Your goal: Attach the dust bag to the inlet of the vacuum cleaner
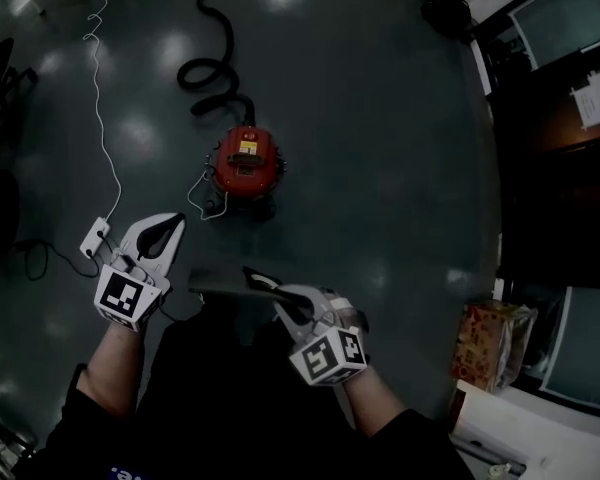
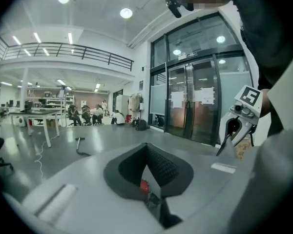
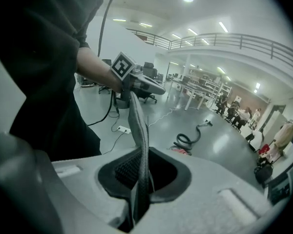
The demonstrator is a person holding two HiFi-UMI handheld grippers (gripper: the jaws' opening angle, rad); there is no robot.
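The right hand-held gripper [image 1: 263,284] pinches the flat dust bag [image 1: 216,283] by its edge, the left hand-held gripper [image 1: 170,224] is shut and empty, so carry the bag steadily to the red vacuum cleaner [image 1: 245,160] well ahead on the floor [image 1: 380,148].

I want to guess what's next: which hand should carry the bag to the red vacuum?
Probably the right gripper: its fingers pinch the dust bag, while the left gripper is shut and empty.

Glossy grey floor [image 1: 380,118], glass doors [image 2: 195,101], railed mezzanine [image 2: 63,50] — ceiling lights [image 2: 126,13]
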